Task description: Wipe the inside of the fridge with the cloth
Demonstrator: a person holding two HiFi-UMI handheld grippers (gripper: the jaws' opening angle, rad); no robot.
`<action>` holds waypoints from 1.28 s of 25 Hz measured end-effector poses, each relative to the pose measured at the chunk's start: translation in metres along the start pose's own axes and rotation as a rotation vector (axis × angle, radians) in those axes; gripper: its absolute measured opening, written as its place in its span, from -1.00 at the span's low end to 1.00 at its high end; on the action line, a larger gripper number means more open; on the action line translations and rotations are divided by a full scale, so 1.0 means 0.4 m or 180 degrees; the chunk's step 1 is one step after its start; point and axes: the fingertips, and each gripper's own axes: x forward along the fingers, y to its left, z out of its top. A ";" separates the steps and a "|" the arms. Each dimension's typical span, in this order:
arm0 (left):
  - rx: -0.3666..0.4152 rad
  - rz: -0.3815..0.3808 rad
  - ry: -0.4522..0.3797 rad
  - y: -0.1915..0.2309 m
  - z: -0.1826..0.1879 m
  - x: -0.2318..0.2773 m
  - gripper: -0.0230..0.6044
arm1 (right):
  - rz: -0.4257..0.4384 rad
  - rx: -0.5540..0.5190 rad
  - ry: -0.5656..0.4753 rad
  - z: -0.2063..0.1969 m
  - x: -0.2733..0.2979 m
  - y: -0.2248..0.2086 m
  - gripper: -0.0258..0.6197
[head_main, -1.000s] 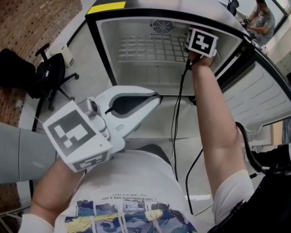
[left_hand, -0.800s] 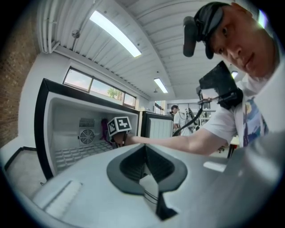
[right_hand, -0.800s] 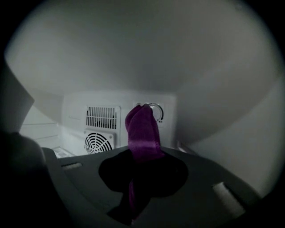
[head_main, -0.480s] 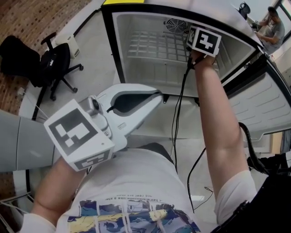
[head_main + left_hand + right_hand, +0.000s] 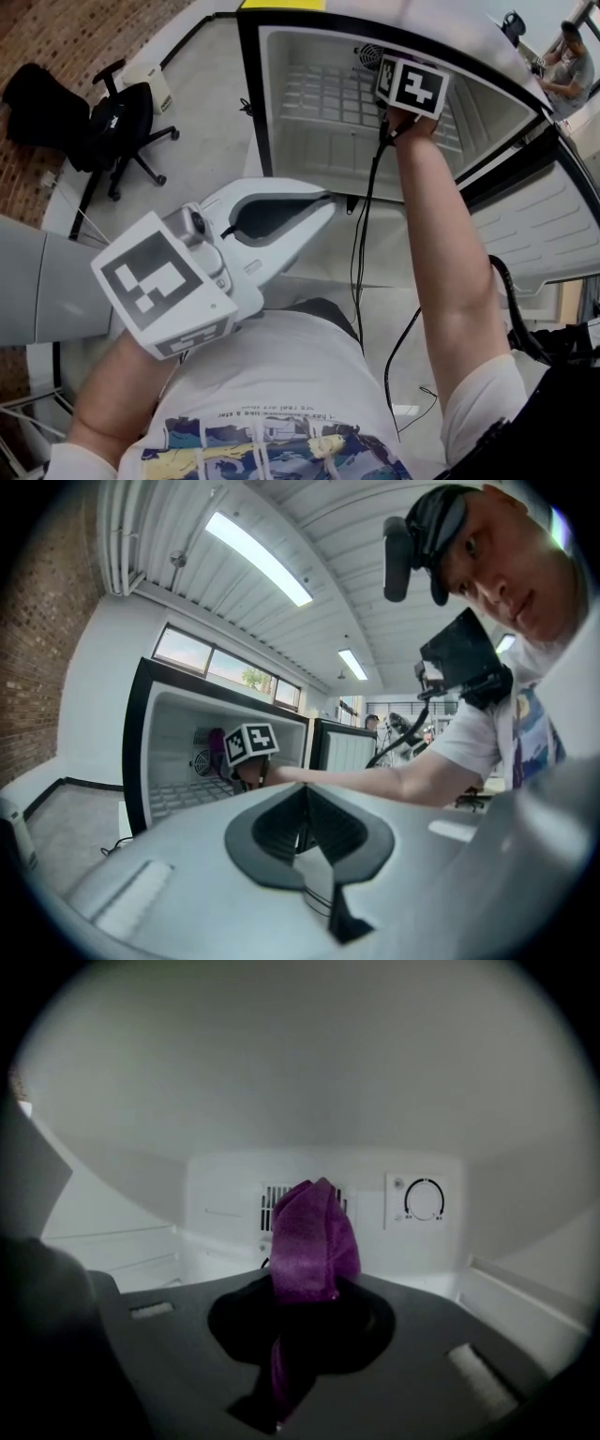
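The open fridge (image 5: 309, 141) has a white inside with a wire shelf (image 5: 328, 94). My right gripper (image 5: 412, 86) reaches deep into it, close to the round fan grille (image 5: 367, 53). In the right gripper view the right gripper (image 5: 305, 1288) is shut on a purple cloth (image 5: 314, 1237), which stands up in front of the back-wall vent (image 5: 272, 1194). My left gripper (image 5: 323, 200) hangs outside, below the fridge's front edge, shut with nothing in it. The left gripper view shows the left gripper (image 5: 305, 813), the fridge (image 5: 178, 752) and a bit of the cloth (image 5: 217, 742).
The fridge door (image 5: 534, 220) stands open at the right. A thermostat dial (image 5: 424, 1199) sits on the back wall right of the vent. A black cable (image 5: 361, 253) hangs from my right gripper. A black office chair (image 5: 117, 131) stands on the floor at the left.
My right gripper has stayed deep in the fridge near the fan grille, with only a small shift. The head view has swung, so the fridge sits further right. The left gripper has barely moved.
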 end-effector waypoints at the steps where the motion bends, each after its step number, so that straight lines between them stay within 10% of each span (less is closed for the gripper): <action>1: -0.0006 0.0014 -0.0003 0.003 -0.001 -0.007 -0.91 | 0.0010 -0.0004 -0.0006 0.003 0.001 0.008 -0.75; 32: -0.0108 0.0242 -0.0064 0.055 -0.002 -0.112 -0.91 | 0.1099 -0.0319 -0.0034 0.040 0.038 0.340 -0.75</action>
